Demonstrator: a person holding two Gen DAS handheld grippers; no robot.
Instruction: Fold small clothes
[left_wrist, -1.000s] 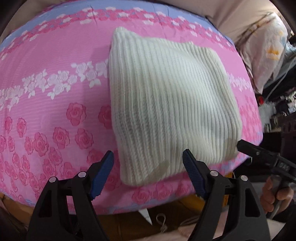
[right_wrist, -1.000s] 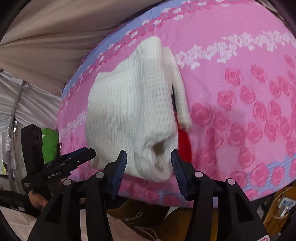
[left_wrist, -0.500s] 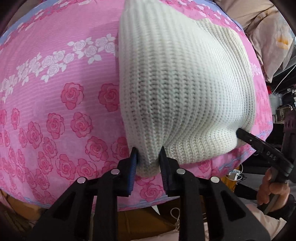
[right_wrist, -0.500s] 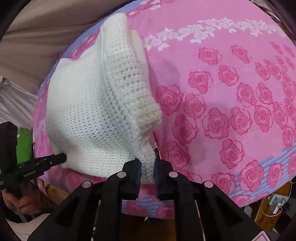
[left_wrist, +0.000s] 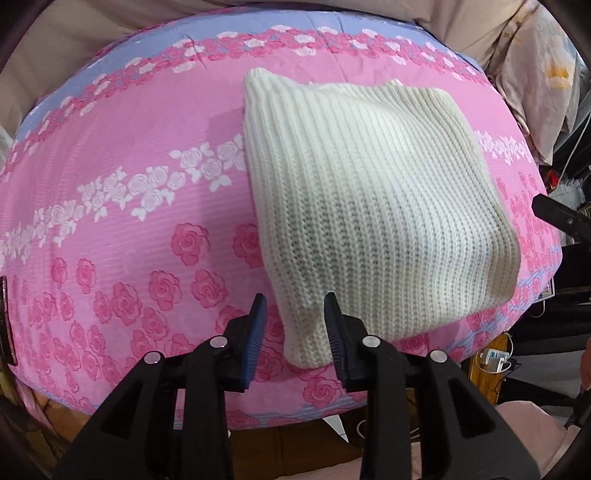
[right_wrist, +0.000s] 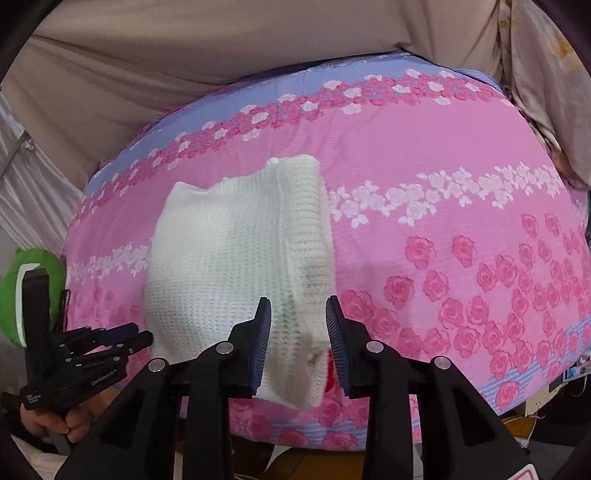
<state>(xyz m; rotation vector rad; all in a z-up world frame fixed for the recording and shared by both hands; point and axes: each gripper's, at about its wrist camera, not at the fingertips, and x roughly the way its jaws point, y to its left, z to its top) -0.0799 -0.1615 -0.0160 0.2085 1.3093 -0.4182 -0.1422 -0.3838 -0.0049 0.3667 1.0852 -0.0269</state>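
White knit sweater (left_wrist: 373, 206) lies folded on the pink rose bedspread (left_wrist: 122, 206), its near corners sitting between each tool's fingers. Left tool (left_wrist: 293, 332) and right tool (right_wrist: 298, 334) both gape apart, probably so the fold settles flat.

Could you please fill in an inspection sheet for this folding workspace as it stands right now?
Surface: pink rose-print bedspread, mostly bare.
Job's things: white knit garment lies folded, near corners at the front edge; something red shows beneath it.
Clutter: nothing seen on the bedspread.
Grippers: left gripper and right gripper both open, each straddling a near corner without pinching.
Cables: white cord and charger below the bed edge.
Surroundings: beige sheet behind, green object at left.
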